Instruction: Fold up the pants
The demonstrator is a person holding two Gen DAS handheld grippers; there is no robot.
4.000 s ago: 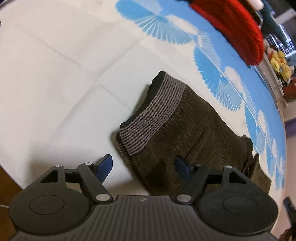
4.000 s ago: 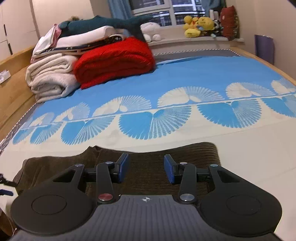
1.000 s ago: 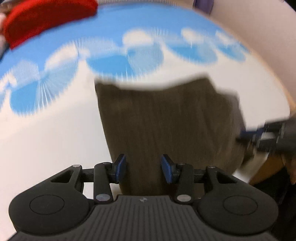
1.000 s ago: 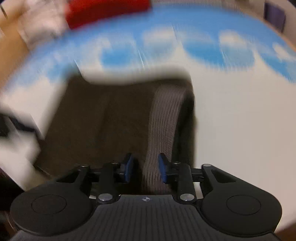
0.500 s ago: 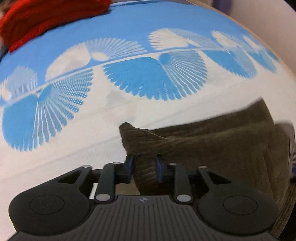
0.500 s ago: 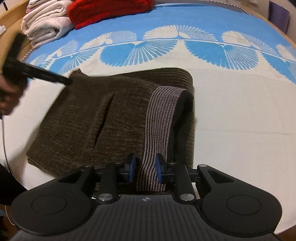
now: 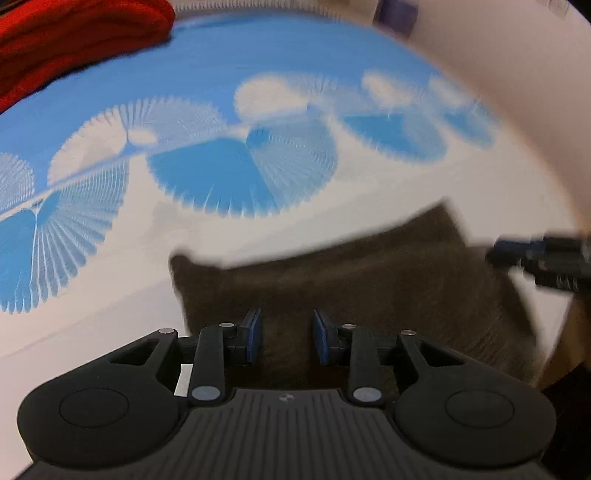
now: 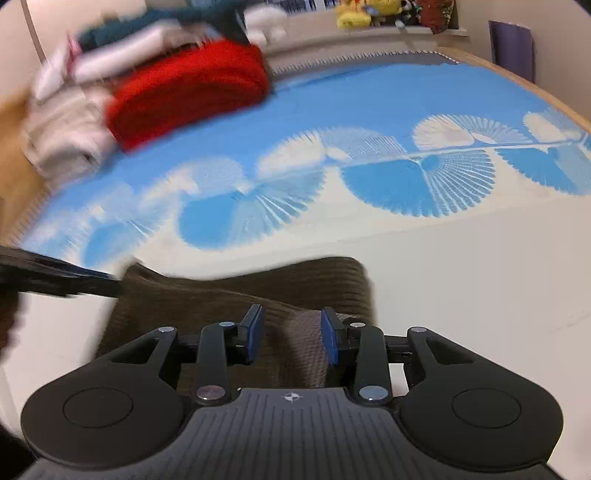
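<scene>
Folded dark brown corduroy pants [image 7: 388, 295] lying on the white near part of a bedsheet with blue fan shapes [image 7: 221, 173], close to the bed's near edge. Left gripper [image 7: 284, 334] poised over the pants near their left end, blue pads standing apart with brown cloth showing in the gap — no pinch visible, though motion blur hides fine contact. Right gripper [image 8: 291, 334] likewise over the pants [image 8: 229, 295], above the grey-striped waistband [image 8: 303, 343], its jaws having just been opening, pads clear of the fabric with the waistband lying between them. In the left wrist view, the other gripper's dark fingers reaching in from the right edge over the pants' far corner; in the right wrist view, the left one entering from the left edge. Red knitted blanket [image 8: 188, 88] folded at the far side of the bed beside a stack of pale folded towels [image 8: 62, 136] — blurred. Yellow plush toys [image 8: 365, 13] on the far ledge.
</scene>
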